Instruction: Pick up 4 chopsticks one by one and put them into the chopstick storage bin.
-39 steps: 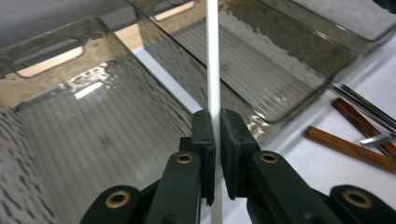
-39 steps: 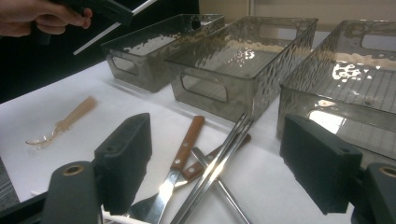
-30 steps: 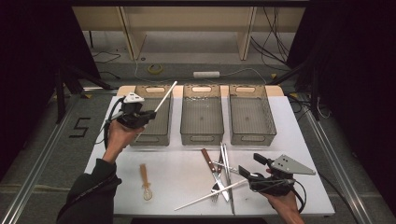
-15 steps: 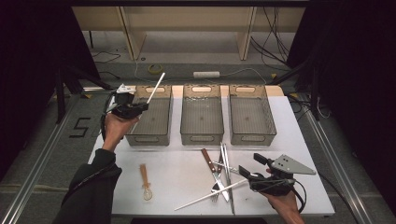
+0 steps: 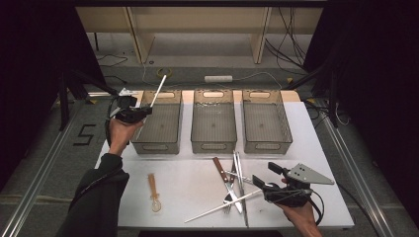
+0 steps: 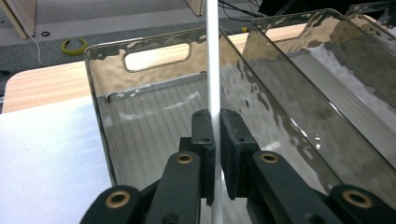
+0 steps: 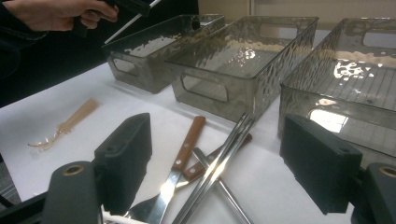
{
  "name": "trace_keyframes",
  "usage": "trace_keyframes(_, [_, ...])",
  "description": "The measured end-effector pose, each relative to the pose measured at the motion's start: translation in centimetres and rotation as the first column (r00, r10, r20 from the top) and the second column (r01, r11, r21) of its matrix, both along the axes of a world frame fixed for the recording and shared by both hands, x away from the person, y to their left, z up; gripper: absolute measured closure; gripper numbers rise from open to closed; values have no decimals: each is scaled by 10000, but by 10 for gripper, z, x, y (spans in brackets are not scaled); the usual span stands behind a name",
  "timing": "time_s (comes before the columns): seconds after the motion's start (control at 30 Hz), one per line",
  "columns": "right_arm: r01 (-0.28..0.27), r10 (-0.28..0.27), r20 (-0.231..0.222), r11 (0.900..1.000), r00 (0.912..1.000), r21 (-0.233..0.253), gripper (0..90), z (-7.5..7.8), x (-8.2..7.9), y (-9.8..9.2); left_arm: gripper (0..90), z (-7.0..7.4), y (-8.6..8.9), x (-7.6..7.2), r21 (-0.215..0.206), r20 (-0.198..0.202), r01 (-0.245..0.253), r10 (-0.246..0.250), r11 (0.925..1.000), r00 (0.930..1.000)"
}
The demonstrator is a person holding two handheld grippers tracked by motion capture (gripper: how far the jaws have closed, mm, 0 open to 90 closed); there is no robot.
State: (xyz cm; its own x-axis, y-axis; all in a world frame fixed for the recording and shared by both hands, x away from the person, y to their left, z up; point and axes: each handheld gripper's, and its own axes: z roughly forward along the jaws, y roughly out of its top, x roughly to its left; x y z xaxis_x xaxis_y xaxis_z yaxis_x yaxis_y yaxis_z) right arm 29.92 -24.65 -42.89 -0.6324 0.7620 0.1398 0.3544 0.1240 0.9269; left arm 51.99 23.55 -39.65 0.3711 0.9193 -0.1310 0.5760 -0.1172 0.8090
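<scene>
My left gripper (image 5: pixel 144 111) hangs at the left bin's (image 5: pixel 154 147) left rim, shut on a thin white stick (image 5: pixel 158 88) that slants up toward the back. In the left gripper view the stick (image 6: pixel 213 70) runs straight up between the closed jaws (image 6: pixel 217 135), over the ribbed floor of that bin (image 6: pixel 154 112). Near the table's front right, my right gripper (image 5: pixel 263 172) stands open beside a pile of cutlery. In the right gripper view its pads (image 7: pixel 126 158) spread wide over a brown-handled knife (image 7: pixel 187 142) and metal tongs (image 7: pixel 224 158).
A middle bin (image 5: pixel 213 146) and a right bin (image 5: pixel 267 146) stand beside the left one along the back. On the white table lie a pale spoon (image 5: pixel 153 190), a second white stick (image 5: pixel 217 208) and a fork (image 5: pixel 228 200). The table's front edge is close to the right hand.
My left gripper has carried the white stick leftward and a little toward the back, from over the left bin to its left rim. The right gripper has stayed put.
</scene>
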Motion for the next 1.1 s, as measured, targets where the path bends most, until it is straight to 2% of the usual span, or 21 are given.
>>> trace_keyframes(0.37, [14, -14, -29, 10000, 10000, 9, 260, 0, 0, 0, 840, -16, 5, 7, 79, -395, -312, 315, 9995, 9987])
trace_keyframes(0.47, [4, -4, -38, 10000, 10000, 7, 261, 0, 0, 0, 840, -21, 4, 8, 286, -552, -310, 325, 9991, 9979])
trace_keyframes(0.73, [-16, 16, -41, 10000, 10000, -1, 261, 0, 0, 0, 825, -30, 5, 11, 126, -950, -370, 380, 9992, 9948])
trace_keyframes(0.8, [-14, 14, -45, 10000, 10000, 24, 261, 0, 0, 0, 691, -30, 6, 11, 49, -891, -398, 401, 9992, 9952])
trace_keyframes(0.83, [-7, 8, -58, 10000, 10000, 35, 261, 0, 0, 0, 647, -29, 6, 10, -151, -911, -389, 374, 9991, 9951])
trace_keyframes(0.87, [-14, 14, -40, 10000, 10000, 39, 261, 0, 0, 0, 622, -28, 6, 9, -269, -941, -283, 257, 9992, 9952])
trace_keyframes(0.93, [-11, 12, -38, 10000, 10000, 43, 261, 0, 0, -1, 557, -27, 3, 3, -248, -976, -19, -5, 9997, 9952])
trace_keyframes(1.1, [8, -8, -13, 10000, 10000, 76, 261, 0, 0, -1, 467, -21, -9, -17, -345, -792, 582, -607, 9977, 9950])
